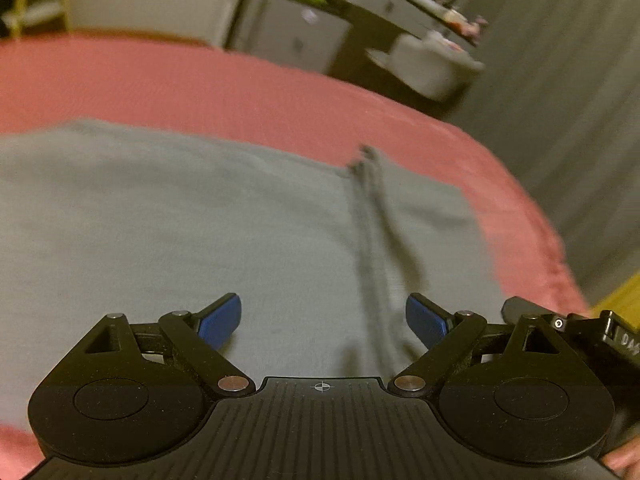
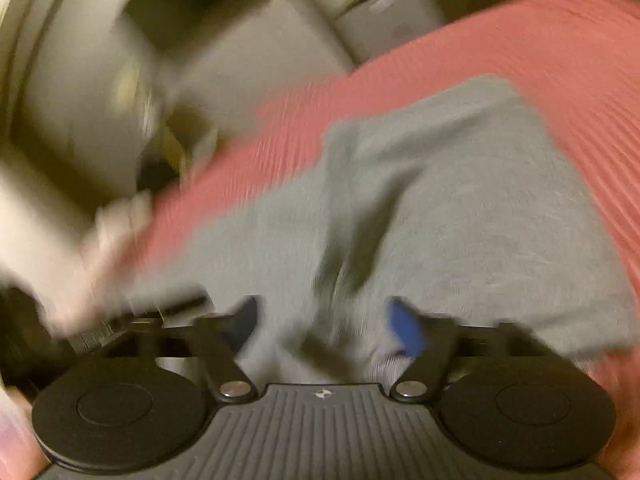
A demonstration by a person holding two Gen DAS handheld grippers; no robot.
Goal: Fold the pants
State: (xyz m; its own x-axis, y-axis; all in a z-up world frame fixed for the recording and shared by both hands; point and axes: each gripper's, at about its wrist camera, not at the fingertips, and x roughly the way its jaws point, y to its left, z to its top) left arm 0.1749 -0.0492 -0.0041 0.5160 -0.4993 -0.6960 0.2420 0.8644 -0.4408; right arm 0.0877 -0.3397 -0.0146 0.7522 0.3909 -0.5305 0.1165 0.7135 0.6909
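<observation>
With both the left claw [image 1: 323, 320] and the right claw [image 2: 326, 326] spread apart and empty over the gray pants [image 1: 200, 220] on the pink bed [image 1: 240, 92], an edge should be pinched flat — not bunched — before it is lifted over.

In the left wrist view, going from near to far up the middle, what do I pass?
Left tongs, open → grey pants with a dark drawstring → pink bedspread → white cabinet.
</observation>
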